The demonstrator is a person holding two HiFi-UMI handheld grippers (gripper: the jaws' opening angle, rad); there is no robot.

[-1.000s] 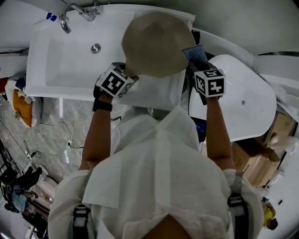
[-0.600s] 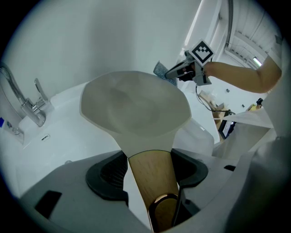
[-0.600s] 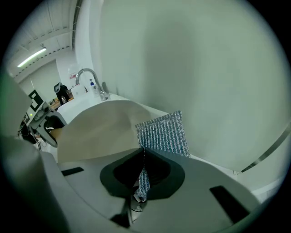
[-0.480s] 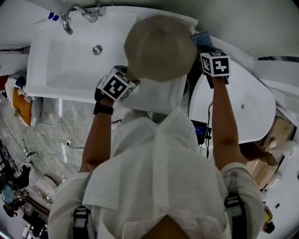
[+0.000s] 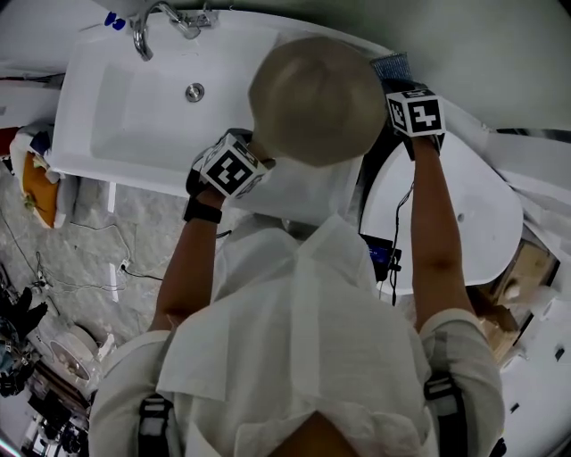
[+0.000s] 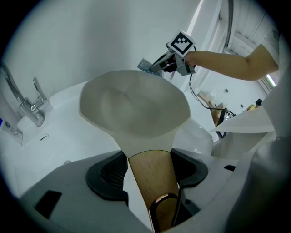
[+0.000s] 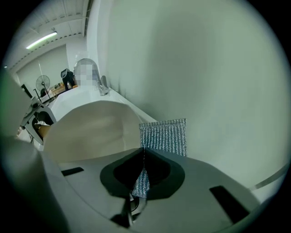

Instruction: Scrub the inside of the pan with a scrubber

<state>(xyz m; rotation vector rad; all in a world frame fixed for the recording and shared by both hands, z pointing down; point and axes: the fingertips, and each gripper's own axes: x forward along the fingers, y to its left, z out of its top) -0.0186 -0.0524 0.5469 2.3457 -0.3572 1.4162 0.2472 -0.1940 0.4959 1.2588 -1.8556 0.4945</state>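
Left arm is bent, forearm reaching forward, left gripper pointing steeply down. Its jaws stand fairly wide and clamp the tapered light-wood handle, one dark pad on each side of it. Beyond the fingers the handle runs up into the cream round pan, which is held tilted with its pale inside facing this gripper. The pan hangs over the right end of the white sink basin.

Right arm is stretched out straighter, beside the pan's right side, with the right gripper angled down. Its jaws are pressed together on the lower edge of a silver-grey woven mesh scrubber. The scrubber stands up as a flat rectangle past the fingertips. It sits at the pan's far rim, not down in the bowl; contact with the rim cannot be told.

Farther off are the chrome faucet at the sink's left and the plain pale wall behind the scrubber.
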